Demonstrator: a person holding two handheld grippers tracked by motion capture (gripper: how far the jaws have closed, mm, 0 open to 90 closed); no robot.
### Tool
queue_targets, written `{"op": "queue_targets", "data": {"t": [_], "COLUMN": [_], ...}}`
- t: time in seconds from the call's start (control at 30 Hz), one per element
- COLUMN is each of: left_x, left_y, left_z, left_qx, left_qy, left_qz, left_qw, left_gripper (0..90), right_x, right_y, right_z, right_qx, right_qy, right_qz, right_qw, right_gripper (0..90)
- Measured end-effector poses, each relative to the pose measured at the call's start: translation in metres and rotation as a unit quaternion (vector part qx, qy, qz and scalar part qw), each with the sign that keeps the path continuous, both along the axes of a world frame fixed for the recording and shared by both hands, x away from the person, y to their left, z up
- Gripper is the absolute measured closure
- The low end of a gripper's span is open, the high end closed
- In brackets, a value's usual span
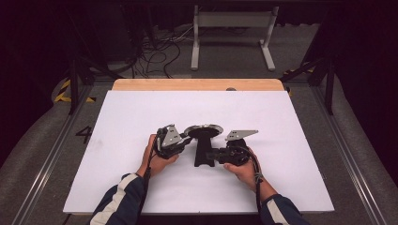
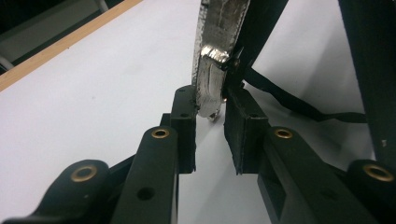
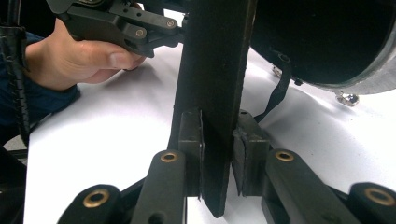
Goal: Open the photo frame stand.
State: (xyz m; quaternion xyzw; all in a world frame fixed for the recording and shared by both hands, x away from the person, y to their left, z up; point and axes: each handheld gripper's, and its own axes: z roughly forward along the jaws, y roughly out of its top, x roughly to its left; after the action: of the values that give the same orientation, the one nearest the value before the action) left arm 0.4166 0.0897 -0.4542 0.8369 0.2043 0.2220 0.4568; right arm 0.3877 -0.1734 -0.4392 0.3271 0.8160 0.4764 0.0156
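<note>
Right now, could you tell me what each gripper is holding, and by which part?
Both hold one pan: the left gripper clamps its metal rim, the right gripper clamps its flat black handle.

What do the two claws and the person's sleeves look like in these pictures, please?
Both the left claw and the right claw are black with brass-coloured rivets at the joints. Each carries a grey three-cornered plate on top and trails a black cable. The sleeves are dark blue, the left with white stripes.

Bright white table (image 1: 281,140), dark surroundings, blurred close-ups.
</note>
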Motion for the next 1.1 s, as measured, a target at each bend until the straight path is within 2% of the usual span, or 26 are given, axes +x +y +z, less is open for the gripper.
{"op": "queue_targets", "data": {"t": [0.13, 0.3, 0.43, 0.47, 0.73, 0.83, 0.93, 1.0, 1.07, 1.1], "left_x": [0.000, 0.000, -0.001, 0.000, 0.002, 0.002, 0.000, -0.003, -0.005, -0.008], "left_y": [-0.002, -0.002, -0.004, -0.005, -0.005, -0.004, -0.001, 0.001, 0.004, 0.006], "left_z": [0.000, -0.001, 0.000, 0.000, -0.001, -0.001, 0.001, 0.004, 0.007, 0.008], "left_qx": [0.014, 0.015, 0.027, 0.036, 0.043, 0.036, 0.026, 0.026, 0.025, 0.031], "left_qy": [-0.008, -0.009, -0.022, -0.031, -0.036, -0.031, -0.033, -0.039, -0.037, -0.041], "left_qz": [0.002, 0.003, 0.004, 0.005, 0.009, 0.011, 0.010, 0.010, -0.001, -0.002], "left_qw": [0.9999, 0.9998, 0.9994, 0.9989, 0.9984, 0.9988, 0.9991, 0.9988, 0.9990, 0.9987], "left_gripper": [75.4, 75.6, 75.6, 75.7, 76.5, 77.1, 77.3, 74.1, 70.0, 69.6], "right_x": [0.000, 0.000, -0.001, -0.001, -0.002, -0.003, -0.007, -0.009, -0.011, -0.011], "right_y": [-0.001, -0.001, -0.002, -0.002, -0.004, -0.005, -0.004, -0.004, -0.005, -0.005], "right_z": [-0.003, -0.004, -0.006, -0.006, -0.007, -0.007, -0.006, -0.004, -0.003, -0.003], "right_qx": [-0.002, -0.001, -0.001, -0.002, 0.001, -0.003, -0.021, -0.033, -0.041, -0.043], "right_qy": [0.005, 0.007, 0.005, 0.006, 0.008, 0.003, -0.018, -0.028, -0.034, -0.036], "right_qz": [-0.001, -0.005, -0.007, -0.008, -0.013, -0.015, -0.017, -0.018, -0.019, -0.020], "right_qw": [1.0000, 1.0000, 1.0000, 0.9999, 0.9999, 0.9999, 0.9995, 0.9989, 0.9984, 0.9982], "right_gripper": [76.3, 76.2, 76.0, 76.0, 76.8, 77.4, 77.1, 77.1, 78.6, 78.6]}}
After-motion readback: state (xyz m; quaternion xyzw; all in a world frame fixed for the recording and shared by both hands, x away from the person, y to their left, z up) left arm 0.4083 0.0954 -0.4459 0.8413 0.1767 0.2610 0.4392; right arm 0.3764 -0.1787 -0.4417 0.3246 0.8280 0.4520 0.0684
